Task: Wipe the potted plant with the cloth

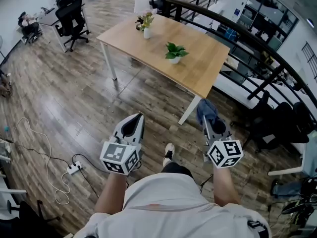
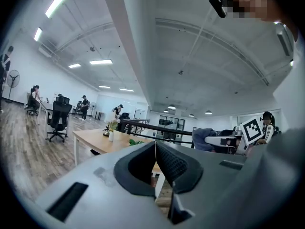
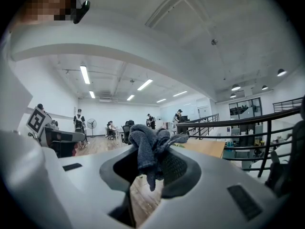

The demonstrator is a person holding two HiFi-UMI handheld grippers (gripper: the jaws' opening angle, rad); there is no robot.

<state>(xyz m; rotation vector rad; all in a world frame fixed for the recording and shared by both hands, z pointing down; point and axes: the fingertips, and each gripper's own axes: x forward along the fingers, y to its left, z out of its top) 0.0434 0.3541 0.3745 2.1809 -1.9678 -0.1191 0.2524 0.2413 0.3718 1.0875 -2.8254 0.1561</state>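
Note:
A small green potted plant (image 1: 174,52) in a white pot stands on the light wooden table (image 1: 198,71), well ahead of both grippers. In the left gripper view its leaves (image 2: 136,141) peek just over the jaws. My left gripper (image 1: 138,119) hangs over the floor short of the table, its jaws shut together with nothing between them (image 2: 155,147). My right gripper (image 1: 210,122) is shut on a crumpled blue-grey cloth (image 1: 206,110), near the table's front corner. The cloth (image 3: 148,144) bunches up above the jaws and hides their tips.
A vase of flowers (image 1: 145,25) stands at the table's far left. A black railing (image 1: 257,43) runs along the table's right side. Black office chairs (image 1: 72,16) stand at the far left. A power strip (image 1: 74,169) with a white cable lies on the wooden floor, left of my foot (image 1: 169,153).

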